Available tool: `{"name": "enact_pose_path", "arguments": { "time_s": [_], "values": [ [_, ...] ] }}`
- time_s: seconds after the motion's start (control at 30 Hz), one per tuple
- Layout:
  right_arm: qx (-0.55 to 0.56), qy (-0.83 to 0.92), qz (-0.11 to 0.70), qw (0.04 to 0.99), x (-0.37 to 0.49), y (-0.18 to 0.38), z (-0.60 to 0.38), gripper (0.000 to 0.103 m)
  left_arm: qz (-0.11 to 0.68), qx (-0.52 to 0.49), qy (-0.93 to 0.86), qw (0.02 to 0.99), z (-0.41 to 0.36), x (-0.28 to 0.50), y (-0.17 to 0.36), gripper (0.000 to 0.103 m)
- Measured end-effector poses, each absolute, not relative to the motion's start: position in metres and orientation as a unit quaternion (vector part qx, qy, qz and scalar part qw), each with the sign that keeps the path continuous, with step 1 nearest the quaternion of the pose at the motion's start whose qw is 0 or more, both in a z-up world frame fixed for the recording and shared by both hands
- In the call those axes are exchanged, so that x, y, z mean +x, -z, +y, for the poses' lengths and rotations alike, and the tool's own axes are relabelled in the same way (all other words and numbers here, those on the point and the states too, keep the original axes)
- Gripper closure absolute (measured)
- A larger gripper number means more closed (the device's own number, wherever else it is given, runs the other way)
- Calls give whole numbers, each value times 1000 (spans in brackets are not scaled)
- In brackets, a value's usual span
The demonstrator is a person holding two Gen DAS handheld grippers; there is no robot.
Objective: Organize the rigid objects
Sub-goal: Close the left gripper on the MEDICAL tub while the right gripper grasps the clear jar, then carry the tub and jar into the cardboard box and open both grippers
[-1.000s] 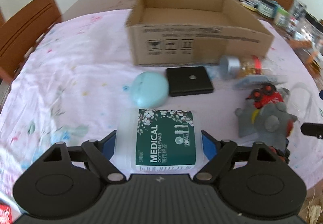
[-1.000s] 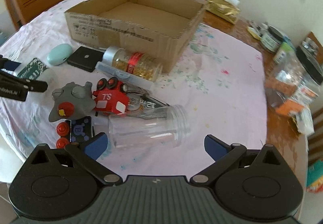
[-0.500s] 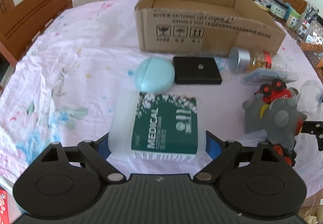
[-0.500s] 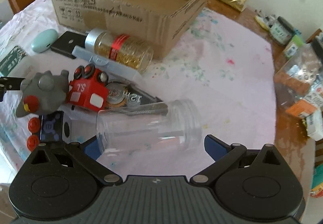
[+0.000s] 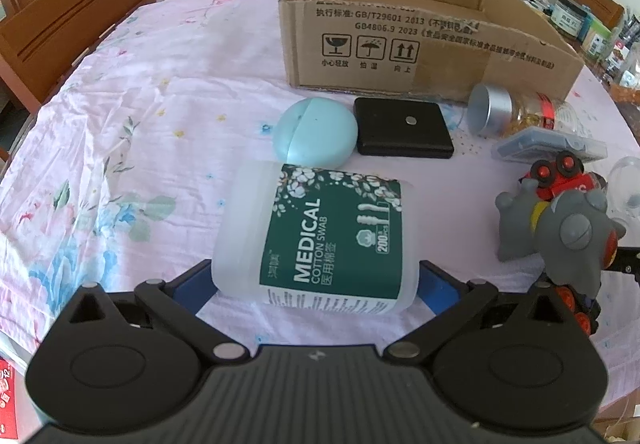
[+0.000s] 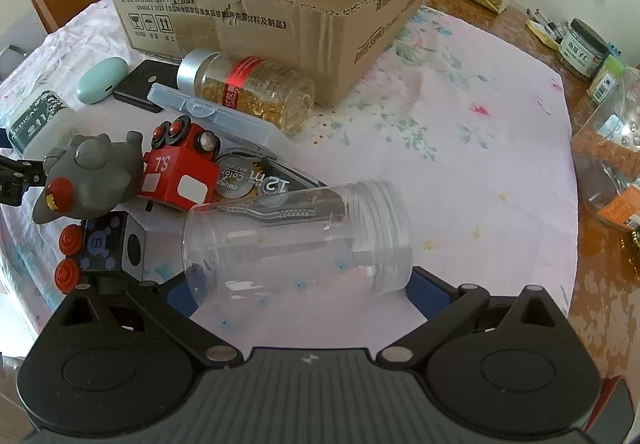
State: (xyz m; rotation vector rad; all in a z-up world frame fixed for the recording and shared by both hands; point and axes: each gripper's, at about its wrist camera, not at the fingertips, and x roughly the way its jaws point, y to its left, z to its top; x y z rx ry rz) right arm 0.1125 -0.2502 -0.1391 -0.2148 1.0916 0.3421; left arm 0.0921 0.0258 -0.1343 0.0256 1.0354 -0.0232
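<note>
A white cotton swab tub (image 5: 320, 232) with a green "MEDICAL" label lies on the pink floral cloth. My left gripper (image 5: 316, 282) has it between its blue pads while the jaws are opening; I see no squeeze on the tub. A clear, lidless plastic jar (image 6: 296, 240) lies on its side between the wide-spread pads of my right gripper (image 6: 304, 292). Behind stands an open cardboard box (image 6: 280, 23), which looks bare inside. Before it lie a teal oval case (image 5: 316, 131), a black square case (image 5: 404, 127), a capsule bottle (image 6: 248, 87), a grey toy (image 6: 88, 175) and a red toy (image 6: 180, 171).
A flat clear case (image 6: 208, 111), a tape pack (image 6: 256, 179) and a black block with red wheels (image 6: 100, 248) crowd the jar's left. Jars and packets (image 6: 584, 47) sit on bare wood at the right. Wooden chairs (image 5: 72, 23) ring the table.
The left gripper spread wider and came in around the swab tub, which now sits between its pads. The right gripper sank toward the clear jar, which now lies between its pads.
</note>
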Motion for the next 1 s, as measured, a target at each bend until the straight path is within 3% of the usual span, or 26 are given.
{"name": "enact_pose_path", "arguments": {
  "time_s": [0.3, 0.5, 0.73, 1.0],
  "values": [
    [-100, -165, 502, 843, 108, 139, -253, 0, 477, 7, -3, 879, 23, 88, 135, 0],
    [-103, -168, 506, 840, 110, 139, -252, 0, 481, 84, -12, 873, 7, 94, 124, 2],
    [-113, -186, 526, 822, 120, 127, -244, 0, 488, 84, 9, 869, 5, 104, 114, 4],
    [-158, -189, 520, 817, 125, 119, -227, 0, 509, 62, 18, 859, 13, 113, 118, 14]
  ]
}}
